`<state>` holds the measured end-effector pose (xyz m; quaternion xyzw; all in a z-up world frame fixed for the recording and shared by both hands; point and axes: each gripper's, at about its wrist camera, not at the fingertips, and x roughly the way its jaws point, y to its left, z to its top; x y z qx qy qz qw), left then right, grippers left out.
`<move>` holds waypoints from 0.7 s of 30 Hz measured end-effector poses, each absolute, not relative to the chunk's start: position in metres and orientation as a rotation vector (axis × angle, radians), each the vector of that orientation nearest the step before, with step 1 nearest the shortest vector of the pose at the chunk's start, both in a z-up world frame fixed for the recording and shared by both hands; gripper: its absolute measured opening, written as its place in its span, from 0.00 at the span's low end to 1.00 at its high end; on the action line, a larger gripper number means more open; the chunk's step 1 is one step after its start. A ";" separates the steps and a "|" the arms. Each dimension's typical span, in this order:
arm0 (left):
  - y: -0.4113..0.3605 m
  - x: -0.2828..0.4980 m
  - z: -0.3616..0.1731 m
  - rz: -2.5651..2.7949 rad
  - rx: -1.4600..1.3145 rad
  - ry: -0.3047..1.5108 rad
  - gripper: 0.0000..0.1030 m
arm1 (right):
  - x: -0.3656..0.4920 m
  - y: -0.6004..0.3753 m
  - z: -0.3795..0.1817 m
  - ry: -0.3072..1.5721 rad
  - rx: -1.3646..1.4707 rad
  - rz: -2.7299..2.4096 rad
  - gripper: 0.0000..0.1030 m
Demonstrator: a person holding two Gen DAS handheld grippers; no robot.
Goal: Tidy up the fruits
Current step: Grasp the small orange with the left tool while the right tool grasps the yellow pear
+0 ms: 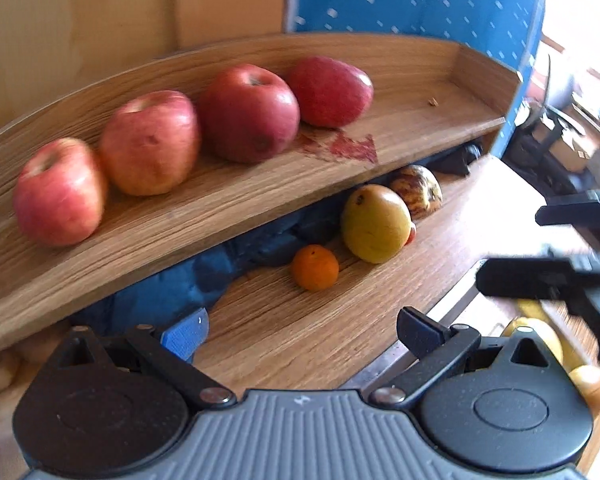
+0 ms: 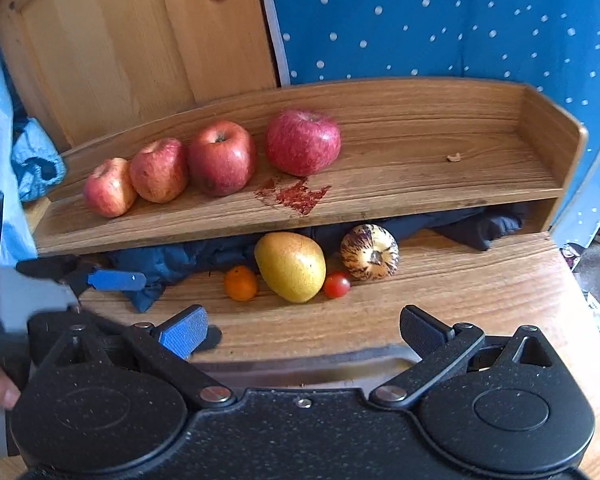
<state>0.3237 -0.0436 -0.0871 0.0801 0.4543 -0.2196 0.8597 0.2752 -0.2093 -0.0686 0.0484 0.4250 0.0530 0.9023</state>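
1. Four apples [image 2: 220, 158] are sitting in a row along the shelf's [image 2: 420, 184] left half, apparently already sorted.
2. Pear [image 2: 291, 266], orange [image 2: 241, 283], tomato [image 2: 337, 285] and striped melon [image 2: 370, 252] are waiting on the bench [image 2: 460, 300] under the shelf's front edge.
3. Left hand-held gripper [image 1: 300, 332] and right hand-held gripper [image 2: 304, 330] are hanging spread wide, carrying nothing, likely readying a pick.

Daylight floods in from the right, and in the left wrist view the top right corner burns out to white. That view is softer, with the right gripper [image 1: 540, 248] smeared by motion blur. The right wrist view is sharper and evenly bright. Fisheye distortion bows the wooden shelf [image 2: 400, 196] in both. The gap beneath it lies in deep shadow.
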 end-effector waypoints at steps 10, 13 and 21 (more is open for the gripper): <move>-0.058 0.338 -0.105 -0.572 0.232 0.927 0.87 | 0.328 -0.194 -0.094 0.944 0.126 0.143 0.84; -0.059 0.344 -0.109 -0.558 0.221 0.916 0.76 | 0.338 -0.188 -0.098 0.949 0.105 0.152 0.79; -0.063 0.358 -0.118 -0.566 0.225 0.921 0.53 | 0.359 -0.180 -0.109 0.962 0.073 0.130 0.64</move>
